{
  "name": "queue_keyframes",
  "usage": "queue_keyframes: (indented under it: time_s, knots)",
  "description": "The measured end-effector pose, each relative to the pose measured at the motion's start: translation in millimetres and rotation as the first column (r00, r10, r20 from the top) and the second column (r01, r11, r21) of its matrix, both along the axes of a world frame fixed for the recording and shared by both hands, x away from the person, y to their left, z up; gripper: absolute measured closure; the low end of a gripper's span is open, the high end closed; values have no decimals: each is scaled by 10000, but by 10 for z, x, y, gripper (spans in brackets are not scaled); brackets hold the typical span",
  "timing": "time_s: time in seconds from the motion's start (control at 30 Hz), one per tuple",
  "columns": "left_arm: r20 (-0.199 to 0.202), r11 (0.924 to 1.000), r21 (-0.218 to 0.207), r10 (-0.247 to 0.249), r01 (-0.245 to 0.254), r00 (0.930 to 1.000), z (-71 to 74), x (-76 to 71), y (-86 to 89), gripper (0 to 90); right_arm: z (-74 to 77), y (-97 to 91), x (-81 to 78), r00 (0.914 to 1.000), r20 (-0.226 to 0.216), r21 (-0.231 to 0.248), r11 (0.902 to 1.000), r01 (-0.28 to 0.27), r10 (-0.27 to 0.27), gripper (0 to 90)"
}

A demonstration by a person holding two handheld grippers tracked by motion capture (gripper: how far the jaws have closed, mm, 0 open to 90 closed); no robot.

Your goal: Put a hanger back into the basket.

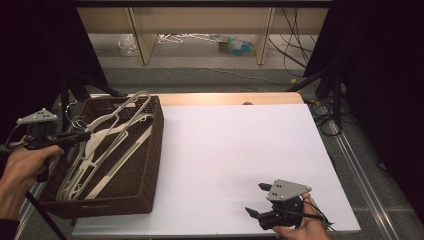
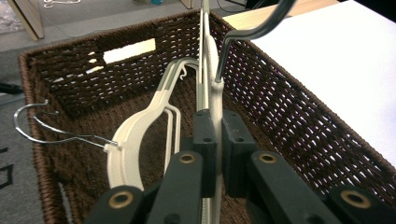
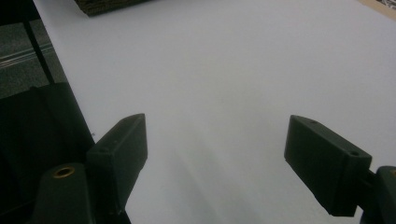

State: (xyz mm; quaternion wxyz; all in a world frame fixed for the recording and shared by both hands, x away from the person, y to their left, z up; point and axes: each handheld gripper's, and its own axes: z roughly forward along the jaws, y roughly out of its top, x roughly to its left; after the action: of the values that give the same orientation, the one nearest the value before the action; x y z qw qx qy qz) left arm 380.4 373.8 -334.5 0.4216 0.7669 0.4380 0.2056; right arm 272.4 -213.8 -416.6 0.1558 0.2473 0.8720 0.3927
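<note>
A dark woven wicker basket (image 1: 145,175) stands at the left edge of the white table top (image 1: 240,150), holding several cream plastic clothes hangers (image 1: 95,150) with metal hooks. The left gripper (image 1: 82,135) reaches in over the basket's left rim from the left side, about midway along its length, and is clamped on one hanger. In the left gripper view its jaws are closed tight on the thin cream body of the held hanger (image 2: 213,93), which stands on edge between the pads and rises straight away from the camera, its dark metal hook (image 2: 247,30) curving off to the upper right. Another hanger (image 2: 135,135) lies lower in the basket to the left of the jaws, its wire hook (image 2: 42,123) pointing toward the basket's left wall.

The person's left hand (image 1: 22,170) grips the tool with the forearm coming in from the bottom left corner, the gripper pointing rightward and roughly level.

The right gripper (image 1: 257,200) sits low over the near right part of the table, well apart from the basket, held by the right hand (image 1: 300,227) at the bottom edge and pointing left. Its jaws stand wide apart with nothing between them, above bare white surface.
</note>
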Motion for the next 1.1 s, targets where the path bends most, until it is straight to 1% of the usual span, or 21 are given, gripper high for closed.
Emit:
queue_keyframes:
  time_s: [0.03, 0.07, 0.1, 0.13, 0.17, 0.2, 0.3, 0.33, 0.37, 0.43, 0.57, 0.6, 0.67, 0.7, 0.73, 0.77, 0.87, 0.9, 0.93, 1.0, 1.1]
  knots:
    - [10, 9995, 215, -236, 236, 9997, -2, 21, 3, 855, 0, 2, -1, 10000, -8, 16, 10000, 11, -11, 223]
    - [-108, 10000, -18, -18, 18, 9999, -19, 21, -39, 855, -1, 1, -1, 10000, -9, 10, 10000, -1, 1, 223]
    - [-93, 9984, 413, -381, 385, 9992, -21, 56, -33, 855, -1, 0, 0, 10000, -10, 2, 10000, 0, 0, 224]
    - [-227, 9996, 225, -142, 148, 9996, -36, 53, -65, 855, -2, 0, 1, 10000, 0, -9, 10000, 6, -6, 224]
    - [-334, 9973, 590, -421, 440, 9986, -41, 86, -58, 855, 0, 2, -4, 10000, -60, 7, 10000, 57, -57, 224]
    - [-619, 9990, 407, -146, 171, 9980, -73, 91, -100, 855, 2, 1, -4, 10000, -72, 22, 10000, 64, -64, 225]
    - [-967, 9993, 377, 91, -55, 9953, -145, 131, -142, 855, 2, -2, -4, 10000, -29, -1, 10000, 42, -42, 225]
    - [-1128, 9996, 233, 190, -164, 9934, -178, 142, -155, 855, 4, -2, -4, 10000, -33, 6, 10000, 46, -46, 226]
    - [-1158, 9993, 346, 181, -142, 9931, -205, 161, -152, 855, 4, -2, -3, 10000, -33, 24, 10000, 60, -60, 225]
    - [-1297, 9995, 208, 246, -221, 9913, -265, 182, -159, 855, -2, -6, 0, 10000, -29, -7, 10000, 19, -19, 226]
    - [-1387, 9997, 29, 238, -236, 9900, -331, 197, -147, 855, -10, -9, 7, 9999, -104, -14, 10000, 61, -61, 226]
    - [-1385, 9993, 38, 364, -362, 9897, -340, 197, -157, 855, -12, -8, 9, 9999, -108, -19, 10000, 40, -40, 226]
    - [-1302, 9992, -188, 330, -357, 9909, -366, 213, -173, 854, -14, -5, 8, 9999, -109, -43, 10000, 50, -51, 226]
    - [-1441, 9994, -32, 348, -356, 9889, -363, 216, -173, 854, -12, -4, 8, 9999, -110, -30, 10000, 38, -38, 226]
    - [-1369, 9995, 109, 296, -284, 9901, -373, 233, -175, 854, -10, -3, 7, 9999, -107, -31, 10000, 43, -43, 226]
    - [-1368, 9994, -55, 329, -340, 9901, -393, 241, -191, 854, -10, -3, 6, 9999, -104, -35, 10000, 40, -40, 226]
    - [-1501, 9996, 59, 289, -284, 9882, -430, 272, -190, 853, -9, -5, 9, 9999, -104, -31, 10000, 33, -34, 226]
    - [-1559, 9995, 214, 261, -230, 9874, -449, 287, -175, 854, -10, -6, 7, 9999, -127, -27, 10000, 51, -51, 226]
    - [-1603, 9995, 103, 321, -308, 9866, -454, 291, -171, 854, -14, -10, 10, 9999, -106, -34, 10000, 30, -30, 226]
    - [-1635, 9993, 134, 371, -354, 9858, -458, 306, -124, 853, -18, -13, 16, 9999, -129, -57, 10000, 22, -23, 225]
    - [-1645, 9972, 161, 753, -736, 9835, -479, 322, -82, 846, -25, -13, 21, 9999, -146, -68, 10000, 50, -51, 225]
